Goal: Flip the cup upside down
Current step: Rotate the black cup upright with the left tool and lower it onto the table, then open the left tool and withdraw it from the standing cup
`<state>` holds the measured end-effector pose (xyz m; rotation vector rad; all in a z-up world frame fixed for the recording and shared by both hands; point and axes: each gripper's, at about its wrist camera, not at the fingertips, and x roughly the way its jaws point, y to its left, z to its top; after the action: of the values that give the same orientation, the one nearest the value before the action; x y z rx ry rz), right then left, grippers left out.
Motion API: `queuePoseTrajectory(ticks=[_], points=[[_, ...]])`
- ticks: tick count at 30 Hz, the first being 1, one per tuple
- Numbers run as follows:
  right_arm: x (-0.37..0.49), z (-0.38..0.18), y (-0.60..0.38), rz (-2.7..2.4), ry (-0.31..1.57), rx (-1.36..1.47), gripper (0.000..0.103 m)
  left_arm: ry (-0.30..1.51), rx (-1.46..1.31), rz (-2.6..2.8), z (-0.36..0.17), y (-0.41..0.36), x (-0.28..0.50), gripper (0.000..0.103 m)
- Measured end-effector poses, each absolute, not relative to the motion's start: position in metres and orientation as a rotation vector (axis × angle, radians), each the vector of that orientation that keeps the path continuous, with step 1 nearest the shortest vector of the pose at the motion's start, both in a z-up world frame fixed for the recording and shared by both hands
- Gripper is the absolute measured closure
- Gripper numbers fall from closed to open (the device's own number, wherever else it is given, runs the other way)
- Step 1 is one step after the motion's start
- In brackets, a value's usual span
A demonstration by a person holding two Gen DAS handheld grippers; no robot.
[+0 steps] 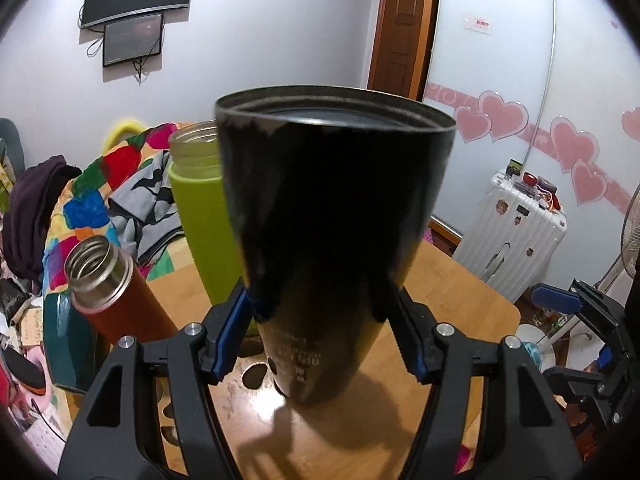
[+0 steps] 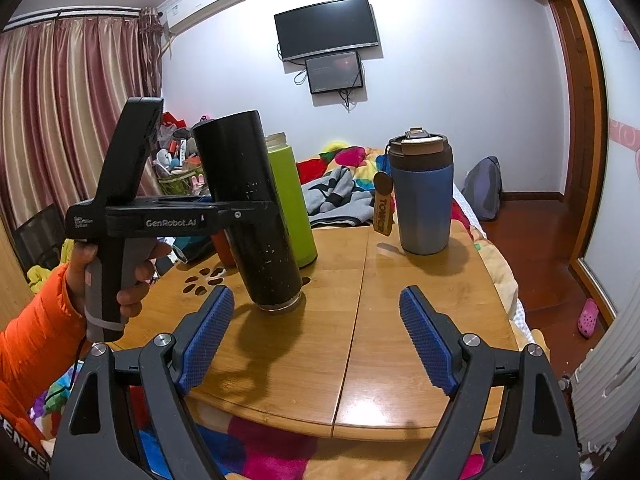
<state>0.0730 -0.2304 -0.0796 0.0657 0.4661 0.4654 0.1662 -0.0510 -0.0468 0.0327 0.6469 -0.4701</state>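
- The left gripper (image 1: 320, 308), black-framed with blue-padded fingers, pinches the tall black metal tumbler cup (image 1: 332, 216) at mid-body.
- In the right wrist view that cup (image 2: 250, 208) stands inverted: its metal-ringed mouth rests on the round bamboo table (image 2: 400, 320) and its closed base points up, the long axis tilted with the top leaning toward the left gripper's side.
- The right gripper (image 2: 316, 340) has its jaws spread wide, holding nothing.
- Behind the cup stand a green bottle (image 2: 294, 204) and, well apart, a blue lidded travel mug (image 2: 424, 204).
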Motion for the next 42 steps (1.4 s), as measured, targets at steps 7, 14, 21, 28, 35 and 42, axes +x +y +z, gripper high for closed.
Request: queuePoseTrajectory(ticks=[7, 14, 21, 28, 35, 42], points=[[0.072, -0.073, -0.227, 0.464, 0.439, 0.055, 0.02, 0.585, 0.079, -0.431, -0.039, -0.046, 0.137, 0.021], [0.068, -0.055, -0.221, 0.468, 0.374, 0.06, 0.02, 0.463, 0.111, -0.355, -0.019, -0.037, 0.091, 0.007], [0.064, -0.035, -0.211, 0.465, 0.312, 0.062, 0.02, 0.356, 0.102, -0.276, -0.001, -0.028, 0.056, 0.002], [0.055, -0.022, -0.2, 0.453, 0.254, 0.057, 0.0, 0.28, 0.072, -0.21, 0.003, -0.027, 0.033, 0.0], [0.051, -0.021, -0.198, 0.438, 0.242, 0.049, 0.0, 0.261, 0.035, -0.179, -0.004, -0.026, 0.024, 0.0], [0.05, -0.023, -0.197, 0.422, 0.245, 0.044, 0.0, 0.264, 0.028, -0.161, -0.009, -0.026, 0.022, 0.0]])
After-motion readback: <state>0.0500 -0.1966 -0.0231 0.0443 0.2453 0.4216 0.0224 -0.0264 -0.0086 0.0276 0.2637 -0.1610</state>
